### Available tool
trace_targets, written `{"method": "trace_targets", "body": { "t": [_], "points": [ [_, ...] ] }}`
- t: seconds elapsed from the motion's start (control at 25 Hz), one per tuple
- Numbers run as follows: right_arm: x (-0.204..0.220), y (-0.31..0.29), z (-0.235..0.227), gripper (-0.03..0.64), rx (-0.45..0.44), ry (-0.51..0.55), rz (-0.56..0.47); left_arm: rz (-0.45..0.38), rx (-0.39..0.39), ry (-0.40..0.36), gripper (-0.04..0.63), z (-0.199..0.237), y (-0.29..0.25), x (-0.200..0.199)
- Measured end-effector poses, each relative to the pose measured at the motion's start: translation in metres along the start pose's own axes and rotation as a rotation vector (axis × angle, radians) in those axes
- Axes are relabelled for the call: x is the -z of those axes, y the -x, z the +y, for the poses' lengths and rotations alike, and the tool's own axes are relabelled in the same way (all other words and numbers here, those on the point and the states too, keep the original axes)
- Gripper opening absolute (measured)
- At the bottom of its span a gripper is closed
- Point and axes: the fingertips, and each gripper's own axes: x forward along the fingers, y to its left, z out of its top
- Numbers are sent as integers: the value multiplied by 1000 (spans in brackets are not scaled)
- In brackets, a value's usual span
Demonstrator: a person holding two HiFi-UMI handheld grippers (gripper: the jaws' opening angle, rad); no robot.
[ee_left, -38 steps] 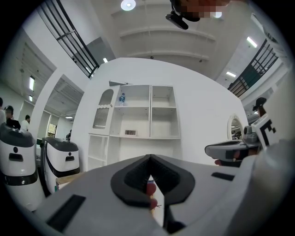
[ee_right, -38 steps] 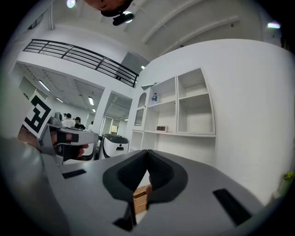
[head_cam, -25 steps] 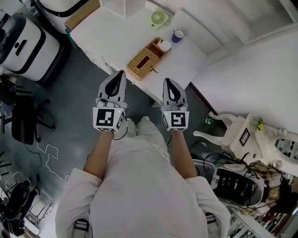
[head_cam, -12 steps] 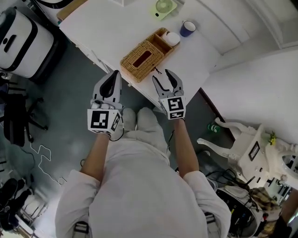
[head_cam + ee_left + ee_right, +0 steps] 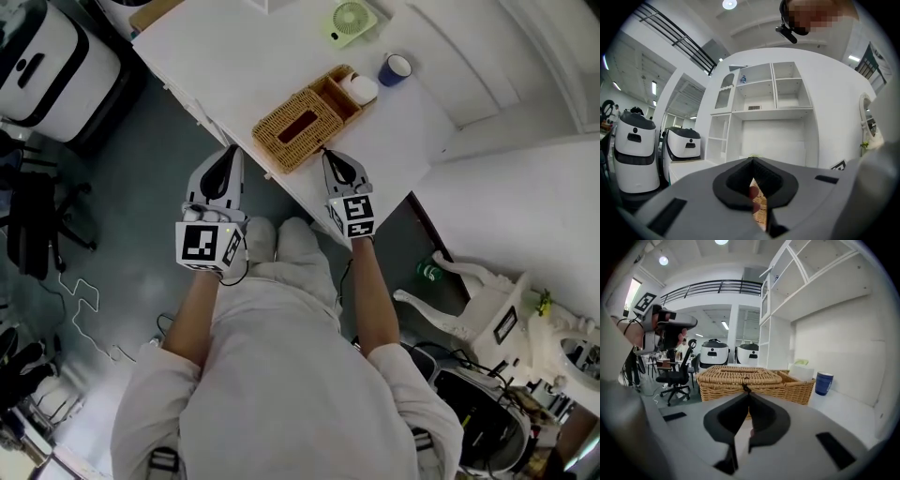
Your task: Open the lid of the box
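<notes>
We're still at the approach. The wicker box sits lid shut near the table edge. Left tongs are together and empty. Right tongs have just closed, nothing seen between, at the lid's dark loop. Next we'd pinch it and lift.

Right gripper now higher at frame centre, tips near the wicker box's near edge, jaws wide apart a moment earlier, just closing to together, nothing between them.

Box: woven tan wicker, rough and matt; lid of the same weave. Desk: white, smooth, matt. Cup: blue, glossy.
</notes>
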Motion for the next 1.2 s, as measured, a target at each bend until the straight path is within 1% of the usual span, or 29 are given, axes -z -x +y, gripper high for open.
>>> {"method": "trace_targets", "body": {
  "t": [0.08, 0.28, 0.48, 0.6, 0.72, 0.88, 1.04, 1.2],
  "points": [
    [-13, 7, -1, 5, 0, -30, -25, 9, -13, 0, -4, 3, 2, -11],
    [-54, 17, -1, 3, -13, -47, -35, 31, -41, -1, -3, 6, 6, -49],
    [-100, 14, -2, 3, -35, -42, -33, 51, -62, -19, -3, 10, 9, -89],
    [-127, 3, -4, 3, -54, -28, -31, 42, -74, -26, -3, 15, 8, -118],
    [-148, -13, -6, 4, -71, -12, -24, 21, -67, -32, -3, 13, 6, -147],
    [-168, -45, -5, 4, -89, -3, -27, 4, -71, -35, -3, 13, 5, -172],
    [-179, -85, -4, 5, -103, 0, -31, -10, -102, -33, -3, 16, 10, -186],
    [-185, -131, 5, 4, -134, 8, -36, 1, -129, -36, -3, 19, 21, -188]
  ]
}}
